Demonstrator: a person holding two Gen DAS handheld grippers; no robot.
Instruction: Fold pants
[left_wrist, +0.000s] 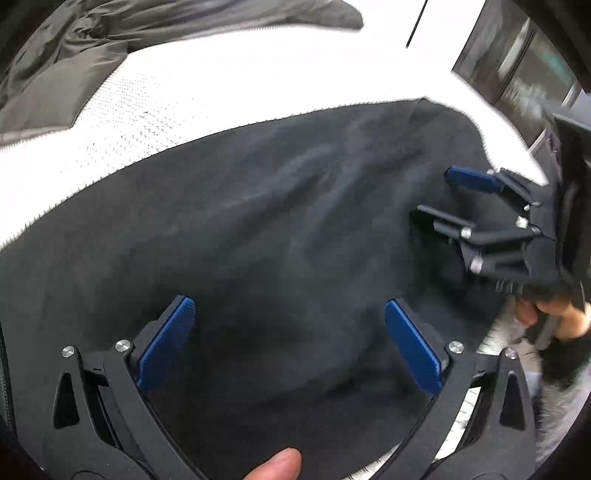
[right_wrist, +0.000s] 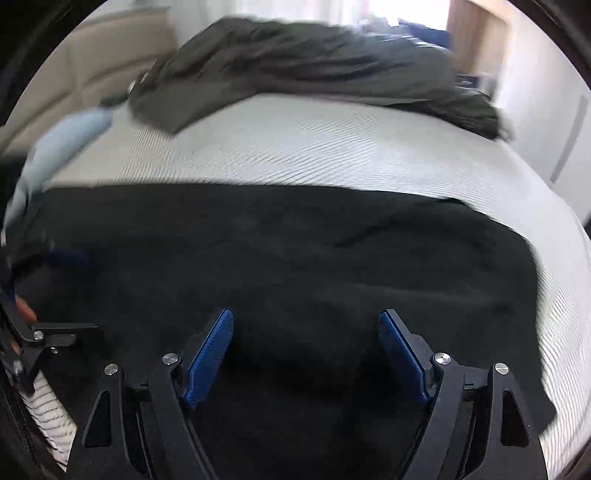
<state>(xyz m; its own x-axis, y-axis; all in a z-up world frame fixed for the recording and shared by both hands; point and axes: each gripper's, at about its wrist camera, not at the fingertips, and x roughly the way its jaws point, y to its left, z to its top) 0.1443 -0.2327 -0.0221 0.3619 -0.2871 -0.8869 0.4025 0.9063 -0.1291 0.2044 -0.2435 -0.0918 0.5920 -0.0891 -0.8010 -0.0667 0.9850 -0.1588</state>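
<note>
**Black pants spread on the bed, both grippers spread above them**

The black pants lie flat across the near part of the white textured bedcover. We see our left gripper with its blue pads well apart over the dark cloth, pinching nothing. Our right gripper is likewise spread wide over the pants, nothing between its pads; from the left wrist view it shows near the right-hand end of the garment. A thumb shows at the bottom edge. Farther back on the bed lies a rumpled dark grey garment, apart from the pants. Both views are slightly blurred.
</note>
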